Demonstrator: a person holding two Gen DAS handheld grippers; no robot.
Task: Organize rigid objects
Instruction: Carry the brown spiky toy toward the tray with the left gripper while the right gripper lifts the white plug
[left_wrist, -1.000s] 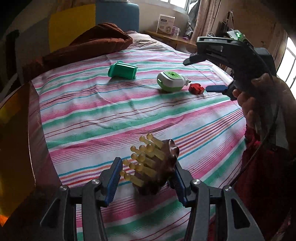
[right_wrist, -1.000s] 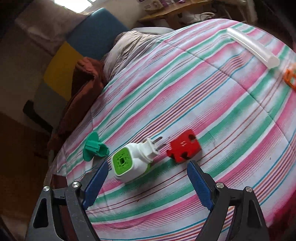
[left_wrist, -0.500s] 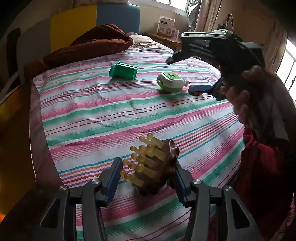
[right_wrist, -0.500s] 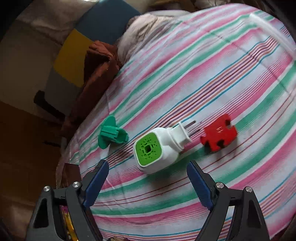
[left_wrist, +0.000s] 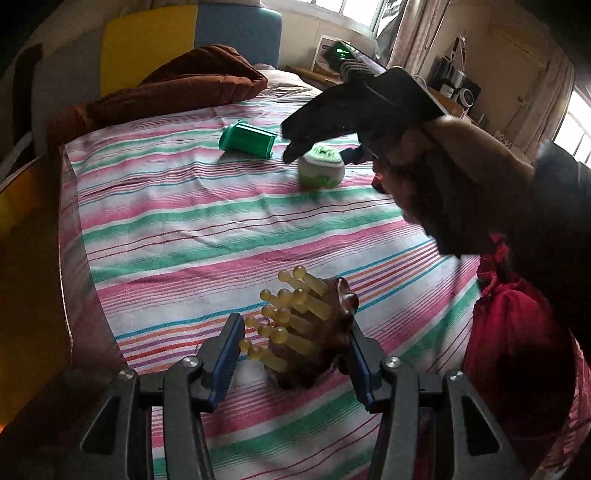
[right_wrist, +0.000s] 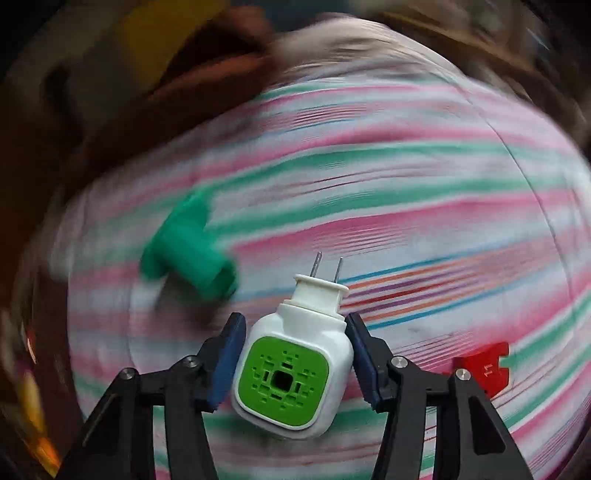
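My left gripper (left_wrist: 293, 354) is shut on a brown massage brush (left_wrist: 314, 332) with yellow knobbed bristles, low over the striped bedsheet (left_wrist: 221, 229). My right gripper (right_wrist: 293, 354) has its blue pads on both sides of a white and green plug-in device (right_wrist: 291, 373), prongs pointing away; it looks closed on it. In the left wrist view that device (left_wrist: 321, 170) sits under the right gripper (left_wrist: 317, 147). A green plastic container (left_wrist: 247, 140) lies beyond it; the right wrist view shows it blurred (right_wrist: 188, 251). A red puzzle-shaped piece (right_wrist: 484, 369) lies to the right.
A brown blanket (left_wrist: 177, 88) is bunched at the head of the bed, before a yellow and blue headboard (left_wrist: 192, 40). The bed's left edge (left_wrist: 66, 258) drops to a dark floor. A red cloth (left_wrist: 517, 350) hangs at the right edge.
My right gripper has swung left and down over the plug-in device and closed its pads around it. The left gripper holds the brush still.
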